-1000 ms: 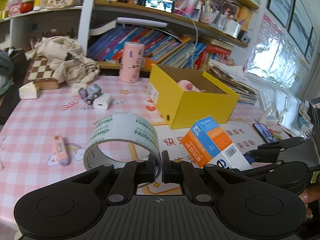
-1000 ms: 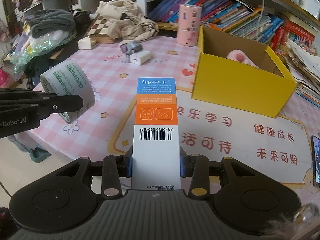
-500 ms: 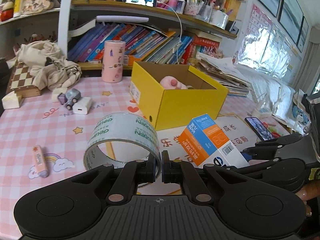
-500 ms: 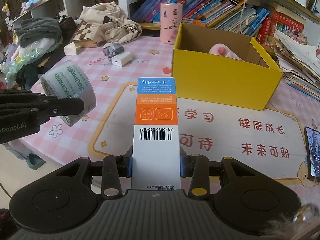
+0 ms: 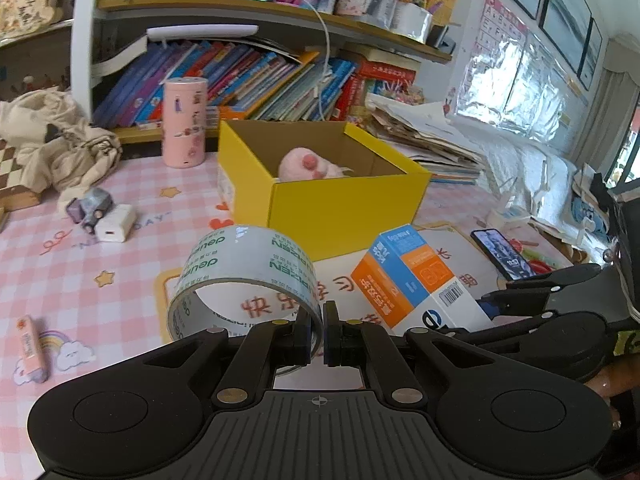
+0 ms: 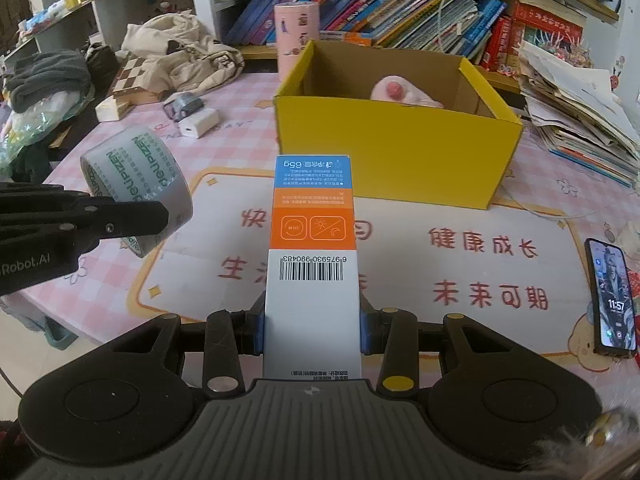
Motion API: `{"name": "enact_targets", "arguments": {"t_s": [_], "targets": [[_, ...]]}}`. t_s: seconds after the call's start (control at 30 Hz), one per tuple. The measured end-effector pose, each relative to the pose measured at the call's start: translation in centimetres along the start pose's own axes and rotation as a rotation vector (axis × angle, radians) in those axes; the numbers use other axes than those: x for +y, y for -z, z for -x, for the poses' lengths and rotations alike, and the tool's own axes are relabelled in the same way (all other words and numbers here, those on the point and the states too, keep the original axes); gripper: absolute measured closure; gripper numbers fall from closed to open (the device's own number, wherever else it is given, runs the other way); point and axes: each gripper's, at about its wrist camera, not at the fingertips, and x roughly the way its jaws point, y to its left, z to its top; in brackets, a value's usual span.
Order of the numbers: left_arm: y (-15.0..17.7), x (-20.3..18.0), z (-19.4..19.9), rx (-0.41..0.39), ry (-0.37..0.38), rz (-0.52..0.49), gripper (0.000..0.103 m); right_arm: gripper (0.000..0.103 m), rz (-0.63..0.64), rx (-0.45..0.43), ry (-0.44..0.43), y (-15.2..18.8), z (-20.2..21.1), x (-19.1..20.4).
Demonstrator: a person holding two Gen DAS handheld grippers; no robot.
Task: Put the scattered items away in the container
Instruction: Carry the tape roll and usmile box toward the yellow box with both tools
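In front of both our grippers sits the yellow box (image 6: 396,152), open at the top, on the pink checked table (image 5: 52,264), with a soft pink toy (image 5: 308,164) already lying inside it. Our left gripper (image 5: 322,334) is pinched tight on the wall of the tape roll (image 5: 244,268), which hangs in the air with its hole facing sideways. Our right gripper (image 6: 312,326) squeezes the small carton (image 6: 312,256) by its two long sides, and the long way of the carton points straight at the box. The box is ahead and a bit to the right of the tape, and almost dead ahead of the carton, so we think the right gripper has the straighter way in. Both things are lower than the box rim as we see it, so they must go up and over the near wall before we let go. A toy car (image 5: 94,204), a white charger (image 5: 116,224) and a pink eraser (image 5: 30,344) lie on the table, well apart from the box.
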Motion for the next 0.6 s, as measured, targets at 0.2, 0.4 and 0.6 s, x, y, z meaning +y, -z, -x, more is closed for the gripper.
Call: {"name": "enact_targets", "arguments": {"t_s": [0.2, 0.4, 0.6], "targets": [[-0.8, -1.0, -1.5, 0.008, -0.008, 0.009, 0.099, 0.065, -0.003, 0.005, -0.005, -0.5, -0.3, -2.0], [-1.9, -2.1, -2.9, -0.009, -0.024, 0.021, 0.099, 0.065, 0.007, 0.002, -0.025, -1.5, -0.8, -4.0], [-3.5, -3.7, -4.3, -0.039, -0.033, 0.003, 0.099, 0.065, 0.009, -0.044, -0.056, -3.1, -0.6, -6.4]]}}
